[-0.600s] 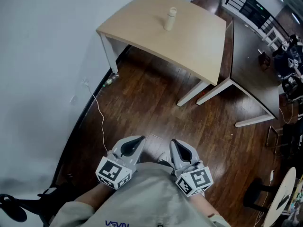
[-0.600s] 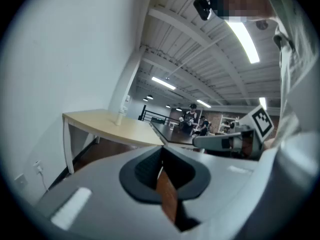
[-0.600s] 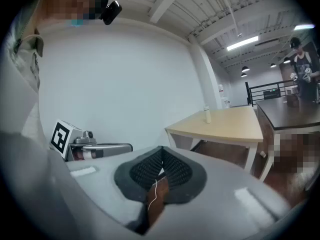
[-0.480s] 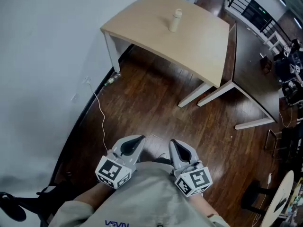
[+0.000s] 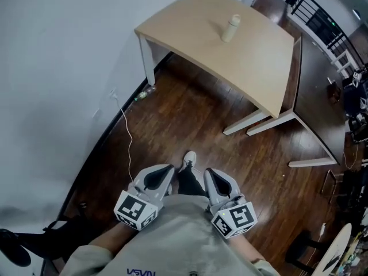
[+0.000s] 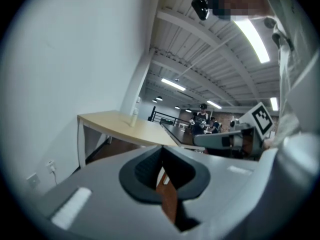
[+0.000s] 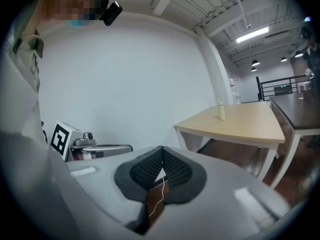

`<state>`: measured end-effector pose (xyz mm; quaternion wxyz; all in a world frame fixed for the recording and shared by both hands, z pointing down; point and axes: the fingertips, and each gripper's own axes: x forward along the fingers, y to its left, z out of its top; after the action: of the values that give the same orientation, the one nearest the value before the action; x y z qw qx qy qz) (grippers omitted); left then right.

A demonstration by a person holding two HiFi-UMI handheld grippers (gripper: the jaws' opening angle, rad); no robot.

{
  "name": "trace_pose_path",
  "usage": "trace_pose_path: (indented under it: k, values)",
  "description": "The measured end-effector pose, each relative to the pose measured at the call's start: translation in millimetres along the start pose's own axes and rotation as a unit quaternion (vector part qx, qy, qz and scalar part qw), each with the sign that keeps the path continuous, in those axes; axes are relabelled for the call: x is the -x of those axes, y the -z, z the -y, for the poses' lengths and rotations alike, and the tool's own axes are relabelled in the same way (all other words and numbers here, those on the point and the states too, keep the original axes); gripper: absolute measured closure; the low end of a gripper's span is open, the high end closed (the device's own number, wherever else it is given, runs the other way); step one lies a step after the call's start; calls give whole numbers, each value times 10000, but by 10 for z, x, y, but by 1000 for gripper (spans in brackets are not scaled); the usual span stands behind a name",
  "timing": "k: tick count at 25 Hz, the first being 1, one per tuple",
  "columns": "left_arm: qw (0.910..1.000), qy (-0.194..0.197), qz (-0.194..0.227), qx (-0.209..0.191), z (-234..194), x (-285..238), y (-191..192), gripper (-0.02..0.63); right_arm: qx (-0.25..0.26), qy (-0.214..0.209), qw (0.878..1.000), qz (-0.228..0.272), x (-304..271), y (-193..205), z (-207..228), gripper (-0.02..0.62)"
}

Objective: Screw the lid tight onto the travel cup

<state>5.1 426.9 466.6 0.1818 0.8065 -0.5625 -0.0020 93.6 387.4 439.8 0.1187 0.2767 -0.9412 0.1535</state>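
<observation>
We hold our left gripper (image 5: pixel 167 170) and right gripper (image 5: pixel 209 173) clenched, empty; the travel cup (image 5: pixel 231 29), seemingly capped, stands far off on the table (image 5: pixel 190 16).

Bench (image 5: pixel 253 50) and cup (image 5: pixel 230 29) now sit further right and lower in the head view than half a second ago. A shoe (image 5: pixel 188 160) and dark trouser leg (image 5: pixel 187 181) have come into sight over the floor (image 5: pixel 190 114).
</observation>
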Motion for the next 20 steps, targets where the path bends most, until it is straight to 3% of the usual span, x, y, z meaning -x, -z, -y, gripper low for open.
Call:
trace_pose_path:
  k: [10, 20]
  values:
    - [9976, -599, -249, -258, -523, -654, -237, 604, -179, -583, 9981, 34, -790, -311, 573, 598]
    - [9936, -845, -253, -711, -720, -1462, -847, 604, -523, -689, 9959, 267, -1244, -701, 1375, 598]
